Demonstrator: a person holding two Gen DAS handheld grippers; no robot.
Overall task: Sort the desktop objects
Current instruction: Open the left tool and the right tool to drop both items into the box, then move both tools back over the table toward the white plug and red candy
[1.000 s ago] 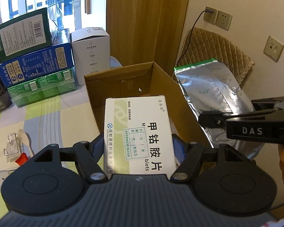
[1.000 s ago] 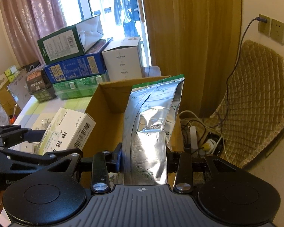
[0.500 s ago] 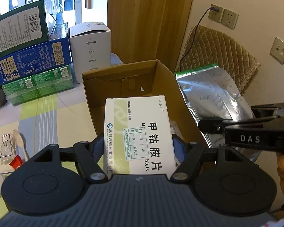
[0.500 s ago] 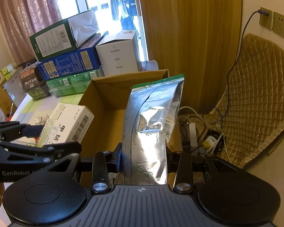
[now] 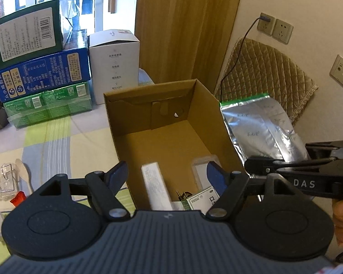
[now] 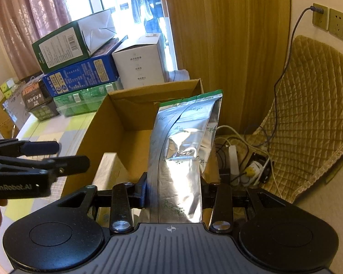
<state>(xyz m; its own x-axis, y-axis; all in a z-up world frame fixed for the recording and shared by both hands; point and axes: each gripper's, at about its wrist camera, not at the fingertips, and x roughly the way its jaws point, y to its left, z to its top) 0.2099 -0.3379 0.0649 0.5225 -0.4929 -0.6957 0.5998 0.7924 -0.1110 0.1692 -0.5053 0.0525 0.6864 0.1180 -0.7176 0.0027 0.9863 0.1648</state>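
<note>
My left gripper is open above the near end of the brown cardboard carton. Just below its blue-padded fingers, a white medicine box lies inside the carton among a few small items. From the right wrist this box shows against the carton's left wall, with the left gripper above that wall. My right gripper is shut on a silver foil bag with a green top. The bag hangs over the carton's right side, tilted away from me.
Behind the carton stand a white box and a stack of a dark green box, a blue box and a green pack. A wire clip and spoon lie on the chequered cloth. A quilted chair and power strip are to the right.
My left gripper has opened and let go of the white medicine box, which now lies inside the carton. The right gripper still holds the foil bag, nearer the carton.
</note>
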